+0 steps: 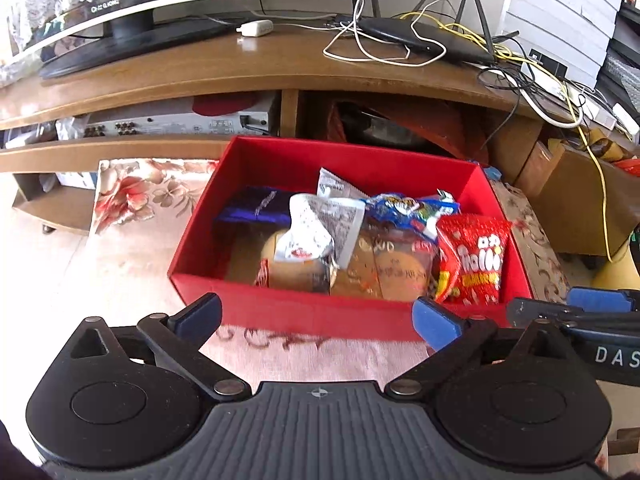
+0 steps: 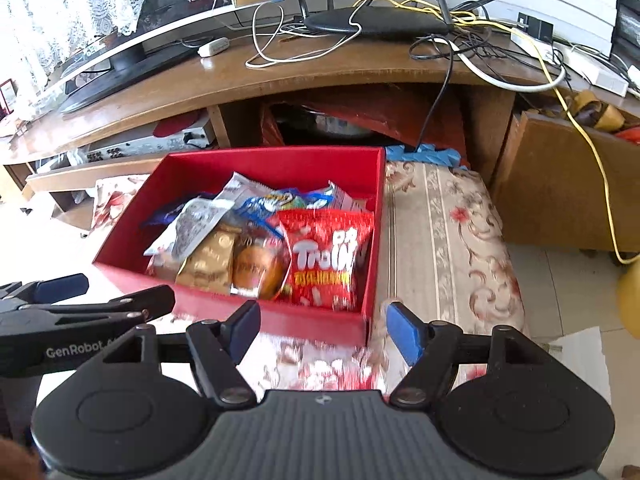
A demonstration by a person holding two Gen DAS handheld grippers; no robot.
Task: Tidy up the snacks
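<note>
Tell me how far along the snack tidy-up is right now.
Looks nearly done: the red box already holds the red Trolli bag, blue packet, purple packet and others. Nothing is in hand; the left gripper and right gripper are both open and empty, short of the box. No loose snacks show outside it.

We see a matt red cardboard box [image 1: 304, 312] ahead of the jaws — glossy, crinkled plastic snack packets [image 1: 472, 260] inside. Under the jaws, floral woven cloth [image 1: 304, 356], slightly shiny. Beyond the box, a polished wooden stand [image 1: 280, 60] — smooth, reflective. Our gripper fingers [image 1: 434, 322] look like matt blue plastic.
</note>
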